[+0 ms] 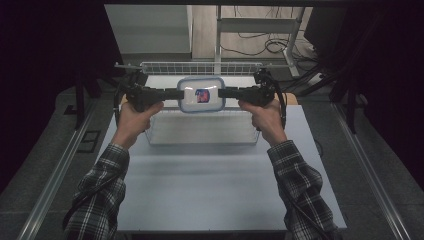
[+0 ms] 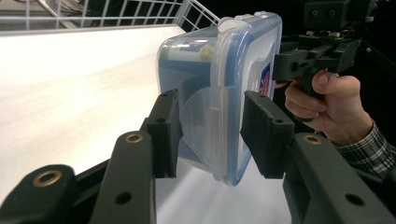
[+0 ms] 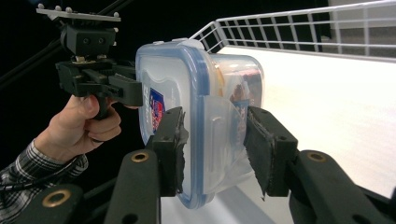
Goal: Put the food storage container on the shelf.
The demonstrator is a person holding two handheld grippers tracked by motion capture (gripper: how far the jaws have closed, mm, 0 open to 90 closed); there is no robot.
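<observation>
Landmark: the clear bin [image 1: 200,131] on the table [image 1: 210,190]; every place below is given from it.
Container: the lidded food container [image 1: 201,94], clear with a blue-rimmed lid, hangs in the air above the bin's far edge, touching neither bin nor table. Beyond it runs a white wire rack [image 1: 200,67].
Long axis: it runs from hand to hand, parallel to the bin's long side; the lid faces up at the high camera.
My left gripper [image 2: 210,128]: comes in level from the bin's left side; its jaws are clamped on the container's left end, one pad above the lid, one below the base, over the side latch flap [image 2: 201,121].
My right gripper [image 3: 215,140]: mirrors it from the bin's right side, jaws clamped on the right end in the same manner.
Nearer hand: neither; the container sits midway between my two hands.
What the move turns on: I judge both hands must travel together and level, since the container rests on nothing but these two end grips.
</observation>
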